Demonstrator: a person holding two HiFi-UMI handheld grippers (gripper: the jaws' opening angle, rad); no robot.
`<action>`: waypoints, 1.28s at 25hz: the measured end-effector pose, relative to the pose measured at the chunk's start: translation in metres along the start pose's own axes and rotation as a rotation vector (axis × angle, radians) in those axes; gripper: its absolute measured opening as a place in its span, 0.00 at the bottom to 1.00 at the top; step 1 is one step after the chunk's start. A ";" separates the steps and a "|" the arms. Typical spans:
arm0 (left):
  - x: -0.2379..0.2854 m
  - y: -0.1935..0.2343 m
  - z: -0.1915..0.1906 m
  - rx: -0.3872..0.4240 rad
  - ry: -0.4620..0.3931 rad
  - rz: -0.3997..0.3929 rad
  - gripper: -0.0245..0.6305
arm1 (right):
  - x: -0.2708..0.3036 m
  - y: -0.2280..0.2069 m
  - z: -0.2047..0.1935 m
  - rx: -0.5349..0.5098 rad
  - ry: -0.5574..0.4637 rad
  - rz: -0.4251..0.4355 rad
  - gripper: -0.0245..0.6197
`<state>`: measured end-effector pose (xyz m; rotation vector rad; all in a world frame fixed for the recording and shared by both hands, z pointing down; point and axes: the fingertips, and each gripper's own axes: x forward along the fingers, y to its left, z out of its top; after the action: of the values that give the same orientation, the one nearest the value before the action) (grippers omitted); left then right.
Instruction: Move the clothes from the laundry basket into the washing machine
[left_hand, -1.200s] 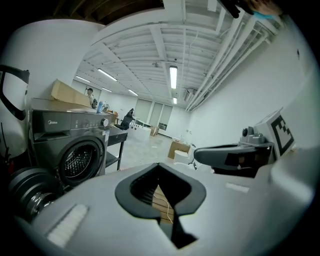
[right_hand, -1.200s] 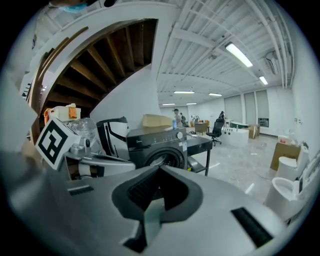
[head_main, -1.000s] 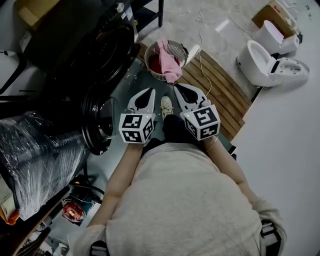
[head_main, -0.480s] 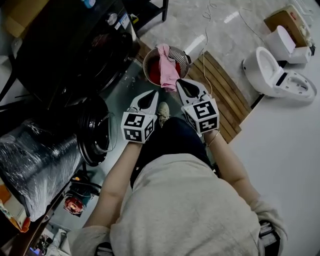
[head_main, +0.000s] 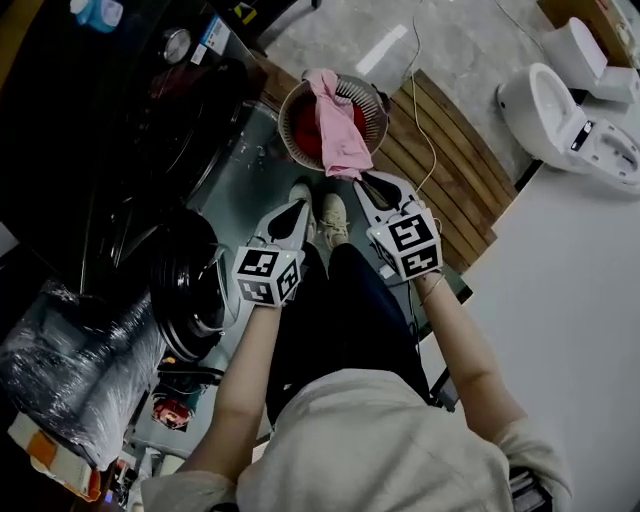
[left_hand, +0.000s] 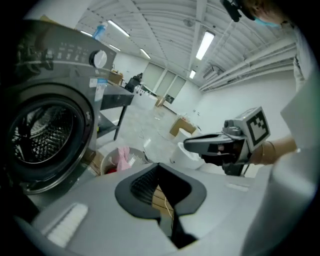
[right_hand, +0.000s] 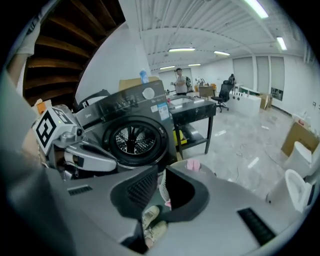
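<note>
The left tongs (head_main: 302, 207) and right tongs (head_main: 366, 181), both closed and empty, have moved nearer the laundry basket (head_main: 381, 106), where a pink garment (head_main: 338, 128) drapes over its rim.

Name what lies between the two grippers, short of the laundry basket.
The person's light shoes, standing on the floor. The head view shows them between the left gripper and the right gripper, just short of the laundry basket.

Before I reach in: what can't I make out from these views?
- Basket contents: head view, pink cloth covers all but some red fabric.
- Basket in right gripper view: mostly behind the fingers.
- Drum contents: too small in right gripper view, dark in head view.
</note>
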<state>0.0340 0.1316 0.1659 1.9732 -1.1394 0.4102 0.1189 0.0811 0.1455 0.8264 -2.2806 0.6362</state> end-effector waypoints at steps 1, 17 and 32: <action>0.009 0.001 -0.011 0.016 0.021 -0.036 0.05 | 0.011 -0.004 -0.012 -0.006 0.020 -0.004 0.05; 0.138 0.094 -0.128 0.058 0.059 -0.067 0.06 | 0.194 -0.066 -0.223 -0.052 0.271 -0.006 0.41; 0.191 0.107 -0.173 0.046 0.169 -0.160 0.53 | 0.199 -0.063 -0.221 0.428 0.131 0.032 0.09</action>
<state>0.0670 0.1269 0.4424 2.0105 -0.8666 0.5115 0.1273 0.0952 0.4494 0.9126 -2.0703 1.1844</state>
